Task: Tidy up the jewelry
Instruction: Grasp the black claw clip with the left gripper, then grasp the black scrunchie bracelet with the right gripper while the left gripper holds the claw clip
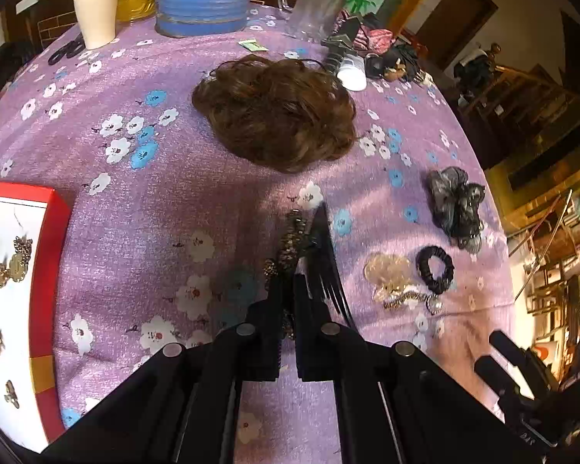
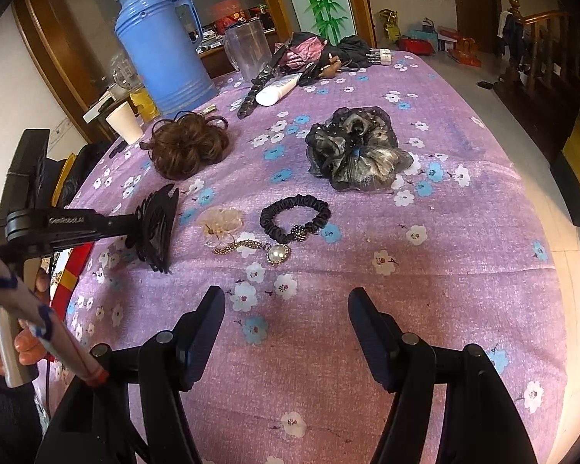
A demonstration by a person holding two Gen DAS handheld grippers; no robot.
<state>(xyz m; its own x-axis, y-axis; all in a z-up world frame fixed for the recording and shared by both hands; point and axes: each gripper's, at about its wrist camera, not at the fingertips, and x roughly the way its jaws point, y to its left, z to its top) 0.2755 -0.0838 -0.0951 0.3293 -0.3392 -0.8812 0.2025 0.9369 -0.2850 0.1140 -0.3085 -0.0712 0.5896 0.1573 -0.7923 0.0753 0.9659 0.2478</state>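
A domestic room with wooden door frames, a bamboo-painted panel and a wooden stair rail surrounds a bench (image 2: 464,232) covered by a purple cloth printed with white and blue flowers. At the far end stand a blue thermos flask (image 2: 158,50), a clear plastic jug (image 2: 249,52), a cream cup (image 1: 96,13) and a white tube (image 2: 276,91) lying on its side. A brown hairpiece (image 1: 276,114) lies near the middle of the cloth; a grey-black gauze scrunchie (image 2: 353,150) lies well apart from it, toward the right edge. Nearer the camera, a black satin hair tie (image 2: 295,218) with a beaded ball, a translucent peach hair clip (image 2: 220,222) and a rhinestone chain with a pearl pendant (image 2: 257,249) lie close together, the pendant just beside the hair tie. At the left edge of the bench sits a red-rimmed box (image 1: 44,255) with a white lining, holding several gold-coloured brooches (image 1: 11,261).

The left gripper (image 1: 288,270) points steeply downward, its jaws closed tightly on a black hair comb (image 2: 156,228) with a beaded decoration; in the right wrist view the comb is seen upright at the fingertips, its lower edge at or just above the cloth, left of the peach clip. The right gripper (image 2: 286,301) hovers over bare cloth at the near edge, jaws standing wide apart with nothing between them. A hand (image 2: 19,344) grasps the left gripper's handle at lower left.
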